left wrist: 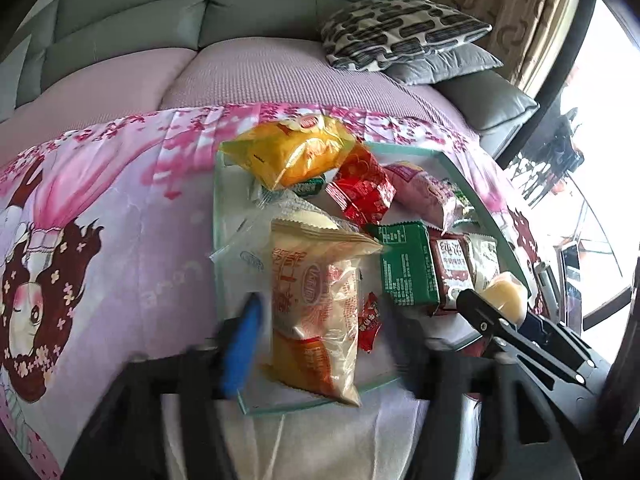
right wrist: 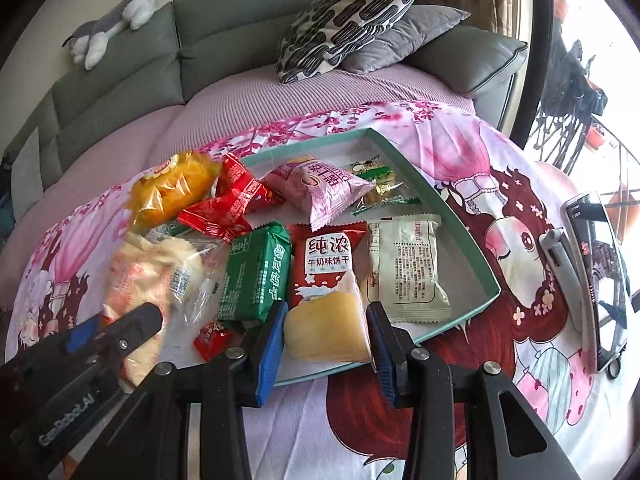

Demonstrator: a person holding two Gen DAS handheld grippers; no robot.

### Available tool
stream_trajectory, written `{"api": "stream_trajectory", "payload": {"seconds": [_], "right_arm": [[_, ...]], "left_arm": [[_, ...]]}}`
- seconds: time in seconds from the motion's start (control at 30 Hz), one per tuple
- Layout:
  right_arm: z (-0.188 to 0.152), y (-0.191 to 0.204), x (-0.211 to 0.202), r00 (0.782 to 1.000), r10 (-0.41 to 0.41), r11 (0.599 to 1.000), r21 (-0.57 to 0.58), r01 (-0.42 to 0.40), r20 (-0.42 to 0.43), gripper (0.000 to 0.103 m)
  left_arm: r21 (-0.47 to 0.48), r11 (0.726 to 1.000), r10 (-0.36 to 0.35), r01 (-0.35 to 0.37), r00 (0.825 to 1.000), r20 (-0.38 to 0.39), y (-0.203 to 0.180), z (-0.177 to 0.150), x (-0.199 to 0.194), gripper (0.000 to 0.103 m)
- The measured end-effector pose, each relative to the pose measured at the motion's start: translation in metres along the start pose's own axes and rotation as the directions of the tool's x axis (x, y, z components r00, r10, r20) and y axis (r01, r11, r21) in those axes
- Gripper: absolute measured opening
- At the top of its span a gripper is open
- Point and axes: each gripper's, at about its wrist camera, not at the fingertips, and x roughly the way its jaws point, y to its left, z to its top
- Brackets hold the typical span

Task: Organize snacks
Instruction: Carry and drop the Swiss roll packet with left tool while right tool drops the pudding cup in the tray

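Right gripper [right wrist: 326,332] clamps a pale yellow wrapped cake [right wrist: 328,330] over the shallow teal tray [right wrist: 460,216]; left gripper [left wrist: 320,320], jaws apart, straddles an orange-printed clear snack packet [left wrist: 316,300].

A grey-green sofa [right wrist: 132,60] with cushions [right wrist: 344,20] stands beside a bright window [left wrist: 608,120].

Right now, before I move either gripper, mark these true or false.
1. The right gripper holds a pale yellow snack. True.
2. The green biscuit packet lies outside the tray. False: it lies in the tray.
3. The left gripper is clamped shut on the long bread packet. False: its fingers stand apart from it.
4. A phone lies right of the tray. True.
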Motion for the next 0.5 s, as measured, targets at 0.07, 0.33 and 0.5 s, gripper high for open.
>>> {"api": "stream_trajectory", "payload": {"seconds": [0.07,0.33,0.5], "right_arm": [[0.000,-0.001,0.000,1.000,0.001,1.000,0.002,-0.001,0.002,0.044],[-0.002,0.005,-0.001,1.000,0.013,1.000,-0.022,-0.013,-0.002,0.051],[-0.002,0.010,-0.008,1.000,0.017,0.999,-0.039,-0.016,0.012,0.071]], "left_arm": [[-0.004,1.000,-0.006,0.006,1.000,0.016,0.002,0.002,-0.005,0.068],[-0.055,0.996,0.079,-0.075,0.994,0.075,0.022,0.006,-0.028,0.086],[-0.090,0.982,0.175,-0.164,0.977,0.119,0.041,0.005,-0.037,0.096]]}}
